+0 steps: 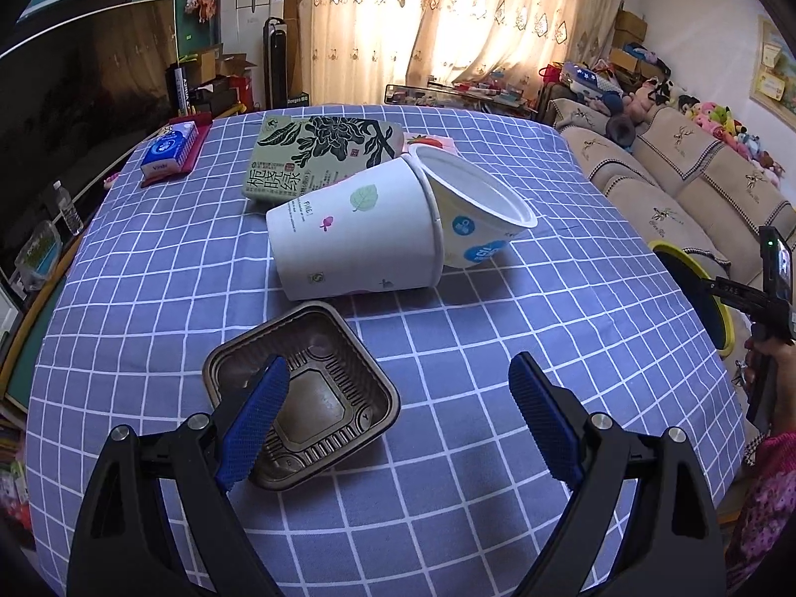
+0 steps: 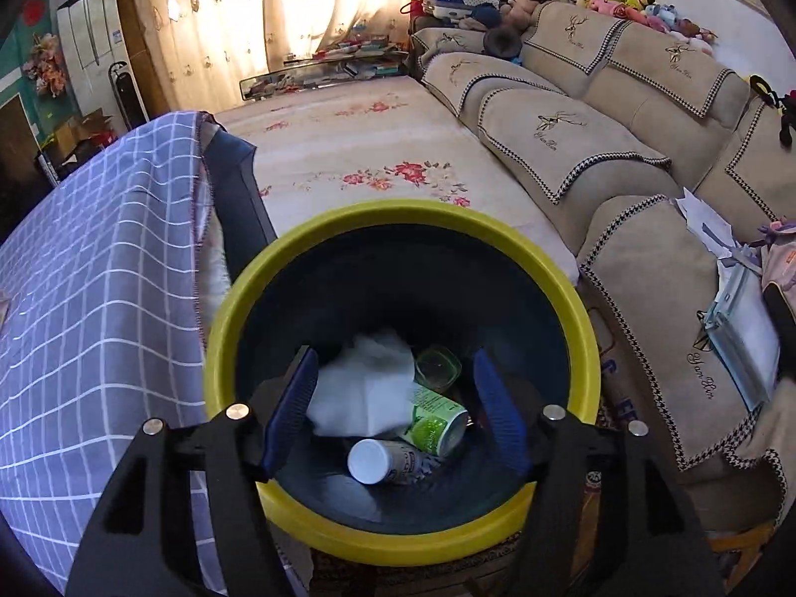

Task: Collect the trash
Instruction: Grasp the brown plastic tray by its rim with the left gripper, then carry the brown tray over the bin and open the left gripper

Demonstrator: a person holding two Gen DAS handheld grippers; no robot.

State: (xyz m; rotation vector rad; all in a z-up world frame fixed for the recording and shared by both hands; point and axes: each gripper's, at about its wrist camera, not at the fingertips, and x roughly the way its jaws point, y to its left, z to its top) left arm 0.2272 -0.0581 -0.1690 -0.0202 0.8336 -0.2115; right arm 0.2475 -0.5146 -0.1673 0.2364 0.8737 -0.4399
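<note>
On the blue checked tablecloth [image 1: 497, 348] lie a brown plastic tray [image 1: 318, 398], a white paper cup [image 1: 358, 244] on its side, a yellow-white tub [image 1: 477, 214] and a green carton [image 1: 318, 154]. My left gripper [image 1: 398, 418] hovers open over the cloth, its left pad above the tray. My right gripper [image 2: 393, 413] is open above the yellow-rimmed bin [image 2: 398, 229], nothing pressed between its pads. Inside the bin lie white crumpled tissue [image 2: 363, 388], a green can [image 2: 438, 425], a white-capped bottle [image 2: 378, 460] and a small clear cup [image 2: 438, 368].
A tissue pack [image 1: 169, 149] on a red holder sits at the table's far left. A beige sofa [image 2: 622, 159] runs along the right, with a flowered mat [image 2: 373, 159] between it and the table. The bin stands just off the table's right edge [image 2: 199, 229].
</note>
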